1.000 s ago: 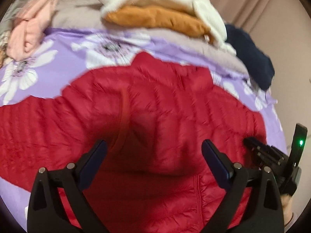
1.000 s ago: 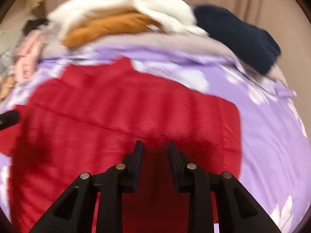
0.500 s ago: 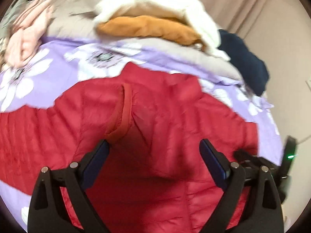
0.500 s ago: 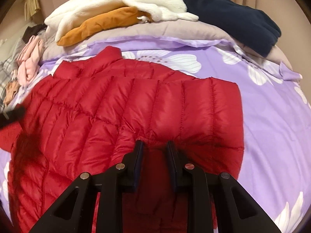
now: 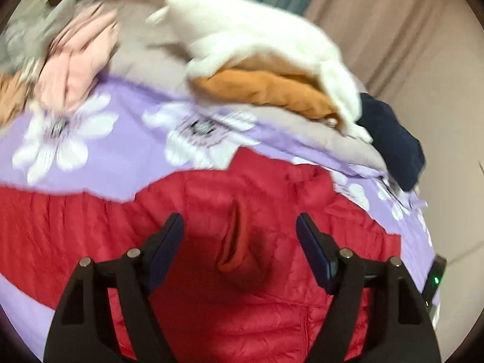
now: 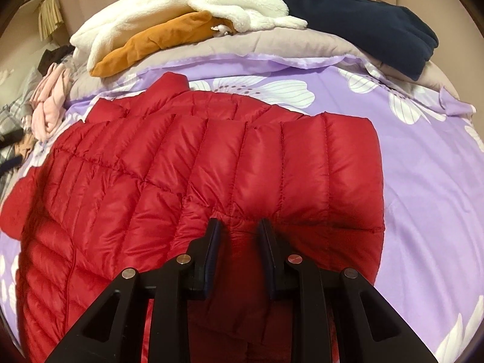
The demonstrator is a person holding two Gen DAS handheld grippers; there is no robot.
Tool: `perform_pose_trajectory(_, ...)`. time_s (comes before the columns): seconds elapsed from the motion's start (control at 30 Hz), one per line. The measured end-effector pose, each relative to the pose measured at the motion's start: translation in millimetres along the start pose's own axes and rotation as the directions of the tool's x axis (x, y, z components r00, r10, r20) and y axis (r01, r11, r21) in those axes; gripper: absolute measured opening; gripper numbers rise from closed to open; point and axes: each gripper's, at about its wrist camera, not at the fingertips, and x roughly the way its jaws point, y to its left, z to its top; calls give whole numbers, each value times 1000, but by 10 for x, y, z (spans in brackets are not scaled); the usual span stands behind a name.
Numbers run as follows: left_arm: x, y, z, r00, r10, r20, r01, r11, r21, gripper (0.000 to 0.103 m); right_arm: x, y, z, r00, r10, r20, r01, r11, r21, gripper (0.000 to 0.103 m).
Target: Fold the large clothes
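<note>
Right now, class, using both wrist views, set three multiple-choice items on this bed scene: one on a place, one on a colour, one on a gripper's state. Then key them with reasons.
1. Where does the orange garment lie?
A. under the white fleece
B. on the red jacket
C. on the floor

2. What colour is the flowered bedspread?
A. green
B. purple
C. yellow

3. How is the right gripper?
A. wide open, holding nothing
B. out of view
C. shut on the jacket

Key:
1 A, the fleece drapes over it.
2 B, purple with white blossoms.
3 C, red fabric sits pinched between its narrow fingers.
</note>
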Motion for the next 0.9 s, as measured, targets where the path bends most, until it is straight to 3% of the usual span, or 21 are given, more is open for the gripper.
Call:
perform_pose_trajectory(0.07,87,-232,-21,999,-38,-31,40,996,85,77,-6,-27,-11,1000,13,8,-13,1000,20,25)
perform_pose_trajectory(0.13,332,-356,-116,992,-76,-104,87,991,101,76,-15,-62,-16,1000,29,12,-29,998,54,25)
perform_pose_trajectory(0.2,632,-374,-228,981,-70,-179,89,991,103,75,-31,-87,-19,999,44,9,-44,996,77,25)
perform_pose_trajectory(0.27,1002,-361,-441,953,-36,-302,67,993,93,75,-58,-205,-29,995,103,10,-104,985,137,25)
perform_pose_trajectory(0.33,1136,-338,-583,942,-28,-333,64,993,96,76,-72,-466,-68,977,210,26,-209,944,253,25)
perform_pose_trajectory(0.43,1077,-381,-608,948,-32,-316,75,989,127,77,-96,-809,-166,950,308,56,-305,875,376,25)
perform_pose_trajectory(0.67,1141,-465,-604,948,-15,-319,72,984,166,81,-470,-1111,-26,955,223,194,-289,845,450,26)
perform_pose_trajectory(0.77,1153,-466,-601,949,-20,-316,76,983,166,81,-354,-978,149,959,224,172,-276,868,413,26)
perform_pose_trajectory(0.87,1130,-429,-609,947,-21,-320,78,983,167,81,-67,-1008,207,991,110,73,-131,890,436,26)
perform_pose_trajectory(0.9,1126,-435,-616,947,-18,-321,77,982,170,81,54,-1082,179,995,98,34,-103,880,464,16)
